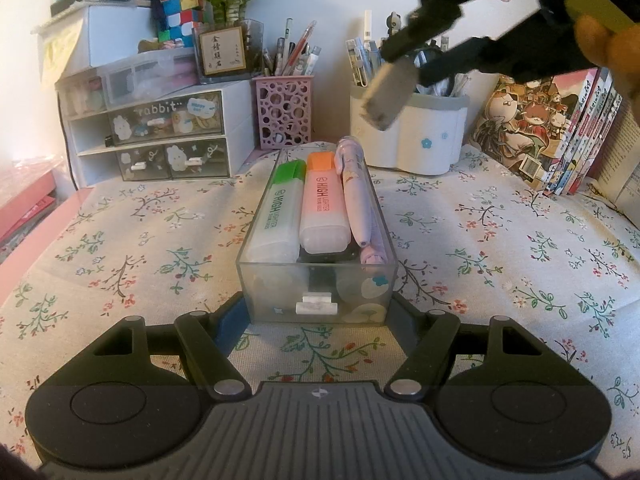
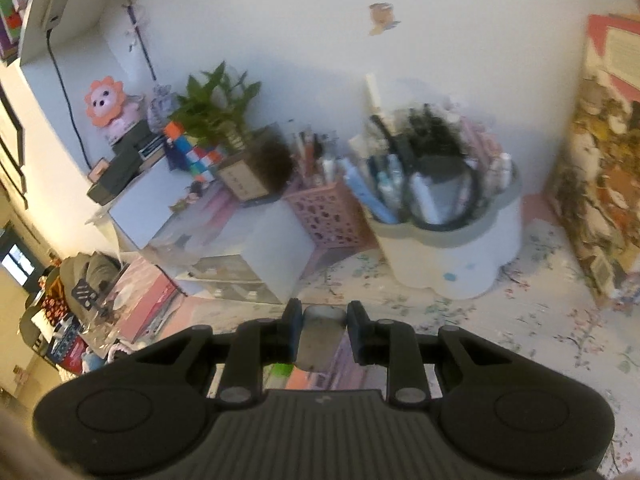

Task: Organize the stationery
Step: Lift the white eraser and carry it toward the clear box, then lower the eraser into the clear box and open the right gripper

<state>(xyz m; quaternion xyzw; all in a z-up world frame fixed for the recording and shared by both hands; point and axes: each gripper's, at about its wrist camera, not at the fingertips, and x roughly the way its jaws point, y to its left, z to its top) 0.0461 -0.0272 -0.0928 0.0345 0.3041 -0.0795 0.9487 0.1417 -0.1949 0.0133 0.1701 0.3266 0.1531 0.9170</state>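
We saw bare flowered tabletop (image 1: 120, 248) on both sides of the clear box (image 1: 320, 264), with room to pass. At the back, a small drawer unit (image 1: 160, 136), a pink pen cup (image 1: 285, 110), a white pen holder (image 1: 416, 136) and books (image 1: 552, 136) stood side by side and blocked the way.

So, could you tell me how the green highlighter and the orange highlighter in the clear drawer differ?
The green highlighter has a green cap and whitish body; the orange highlighter has an orange cap and pinkish body. The green one lies leftmost, the orange one beside the pink pen. Both lie flat, caps away, same printed label.
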